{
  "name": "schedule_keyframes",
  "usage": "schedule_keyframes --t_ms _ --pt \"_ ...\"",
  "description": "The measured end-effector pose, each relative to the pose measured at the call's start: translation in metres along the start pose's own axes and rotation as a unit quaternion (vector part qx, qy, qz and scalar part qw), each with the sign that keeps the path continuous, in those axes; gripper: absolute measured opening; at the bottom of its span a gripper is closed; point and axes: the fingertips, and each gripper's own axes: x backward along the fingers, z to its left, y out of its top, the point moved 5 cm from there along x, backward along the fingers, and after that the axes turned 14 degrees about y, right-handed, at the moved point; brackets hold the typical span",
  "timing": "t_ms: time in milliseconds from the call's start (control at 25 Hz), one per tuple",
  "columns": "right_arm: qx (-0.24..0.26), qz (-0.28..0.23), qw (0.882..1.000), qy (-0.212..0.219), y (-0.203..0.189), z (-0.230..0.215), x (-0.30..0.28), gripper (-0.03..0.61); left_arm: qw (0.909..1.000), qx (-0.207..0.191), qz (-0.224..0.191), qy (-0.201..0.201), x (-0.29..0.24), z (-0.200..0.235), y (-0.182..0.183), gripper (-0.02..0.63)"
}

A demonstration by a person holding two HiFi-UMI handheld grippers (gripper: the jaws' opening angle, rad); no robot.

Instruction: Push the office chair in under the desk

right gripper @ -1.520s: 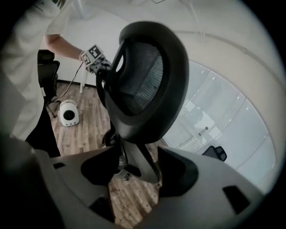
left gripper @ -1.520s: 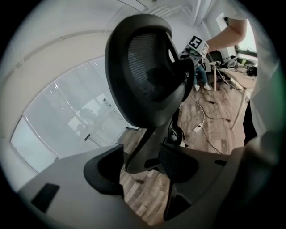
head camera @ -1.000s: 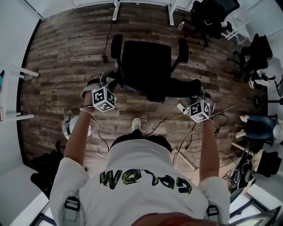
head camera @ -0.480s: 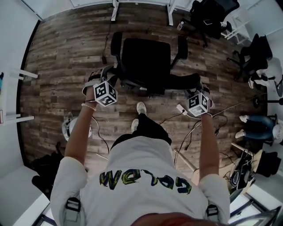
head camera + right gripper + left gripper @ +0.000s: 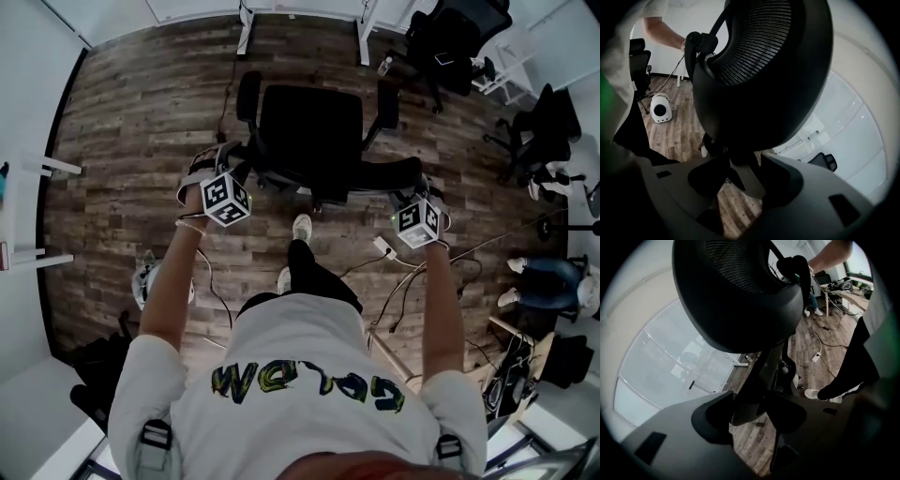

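Note:
A black office chair (image 5: 309, 127) stands on the wood floor with its seat facing the white desk legs (image 5: 246, 21) at the top of the head view. Its mesh backrest (image 5: 370, 178) is nearest to me. My left gripper (image 5: 234, 165) is shut on the backrest's left edge and my right gripper (image 5: 418, 185) on its right edge. In the left gripper view the backrest (image 5: 736, 291) fills the top, and its dark edge sits between the jaws of the left gripper (image 5: 757, 411). The right gripper (image 5: 740, 177) likewise clasps the backrest (image 5: 764, 70).
More black office chairs (image 5: 455, 37) stand at the back right, with a bottle (image 5: 384, 64) on the floor beside them. Cables (image 5: 398, 277) and a power strip (image 5: 382, 247) lie behind the chair. A white round device (image 5: 145, 279) sits at the left. A person's legs (image 5: 544, 274) show at the right.
The chair and both grippers have moved toward the desk legs, and my foot has stepped forward behind the chair. Both grips look unchanged.

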Motion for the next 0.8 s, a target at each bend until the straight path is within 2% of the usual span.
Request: schedule_keyframes --t_ms 800 --pt "0.004 -0.005 1.000 0.010 0.009 -0.128 -0.069 0.212 0.9988 0.015 0.046 0.006 -0.123 0.067 0.026 0.229"
